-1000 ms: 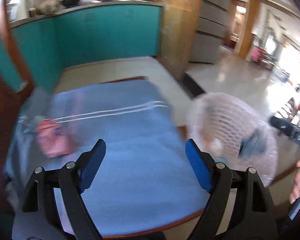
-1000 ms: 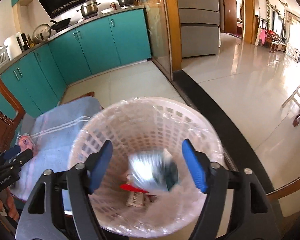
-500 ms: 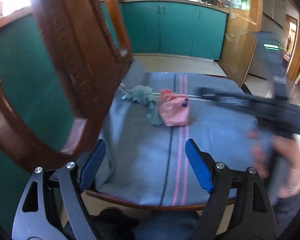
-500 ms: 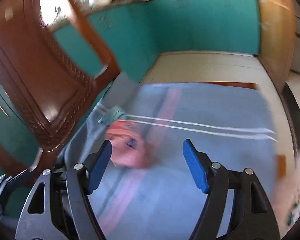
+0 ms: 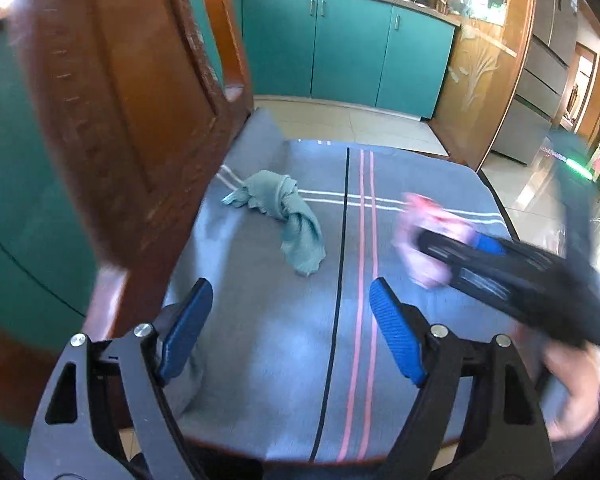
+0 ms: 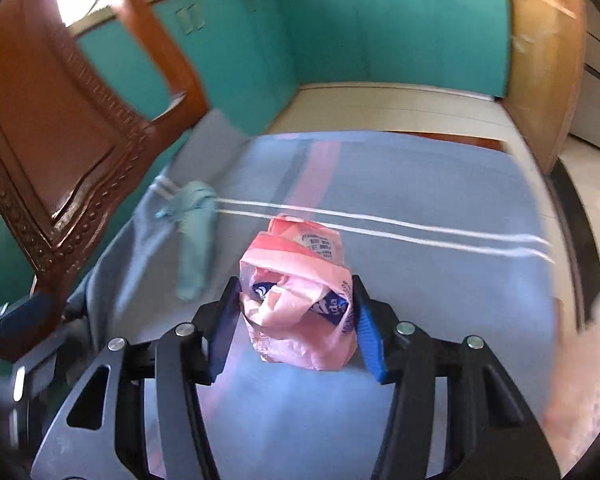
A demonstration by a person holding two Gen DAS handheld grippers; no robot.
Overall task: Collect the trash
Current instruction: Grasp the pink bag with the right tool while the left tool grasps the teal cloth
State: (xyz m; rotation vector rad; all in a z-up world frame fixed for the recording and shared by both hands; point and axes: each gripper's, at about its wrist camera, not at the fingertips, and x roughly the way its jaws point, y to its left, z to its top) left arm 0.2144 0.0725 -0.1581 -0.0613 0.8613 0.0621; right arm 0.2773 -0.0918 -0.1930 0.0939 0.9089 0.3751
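Observation:
A crumpled pink plastic wrapper (image 6: 300,300) sits between the blue pads of my right gripper (image 6: 296,320), which is shut on it just above the blue-grey striped cloth (image 6: 420,280). In the left wrist view the wrapper (image 5: 428,236) is blurred at the tip of the right gripper (image 5: 452,244). A crumpled teal cloth (image 5: 288,212) lies on the seat cloth to the left and also shows in the right wrist view (image 6: 194,236). My left gripper (image 5: 290,332) is open and empty over the near edge of the cloth.
A carved wooden chair back (image 5: 112,120) rises at the left of the seat; it also shows in the right wrist view (image 6: 60,140). Teal cabinets (image 5: 340,48) stand behind. A blurred pale shape (image 6: 580,380) at the right edge is too blurred to name.
My right gripper swung from the basket to the seat and closed on the pink wrapper, which has moved right, away from the teal cloth. My left gripper turned toward the seat and stayed open.

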